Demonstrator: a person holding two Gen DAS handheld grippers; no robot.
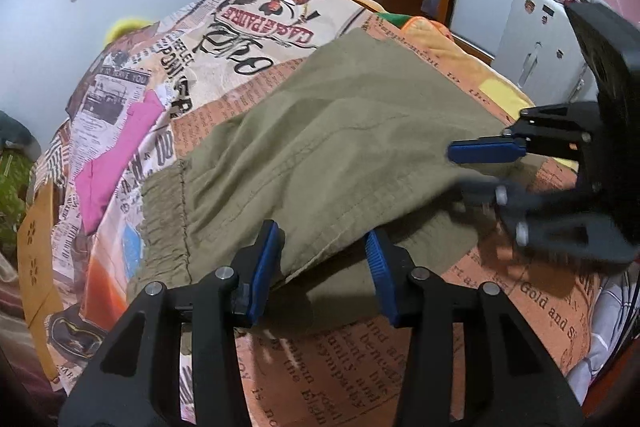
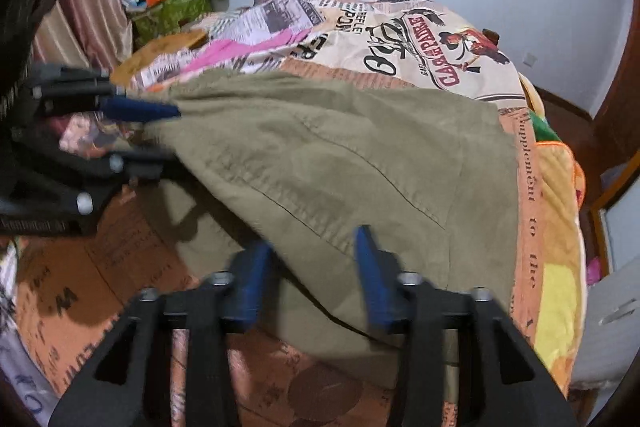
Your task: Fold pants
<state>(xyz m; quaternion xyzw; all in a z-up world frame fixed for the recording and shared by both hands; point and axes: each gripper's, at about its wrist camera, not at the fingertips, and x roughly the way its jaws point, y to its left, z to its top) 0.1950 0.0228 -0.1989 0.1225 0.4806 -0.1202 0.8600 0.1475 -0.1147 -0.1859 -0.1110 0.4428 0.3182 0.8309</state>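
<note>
With the olive pants (image 1: 340,131) spread across the middle of the frame on the printed bed cover (image 1: 256,27), each claw, left (image 1: 326,265) and right (image 2: 310,273), straddles the lifted near edge, not yet clenched, and should bite evenly before folding.

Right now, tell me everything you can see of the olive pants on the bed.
The pants are olive-green woven cloth, cotton by the look, with stitched seams and a gathered elastic waistband. They lie spread and creased across the newspaper-print bedspread, their near edge lifted off it. The left gripper has that raised hem between its blue pads, near the waistband. The right gripper straddles the same edge further along. Whether either set of pads truly pinches the cloth is unclear. Nothing else touches them.
</note>
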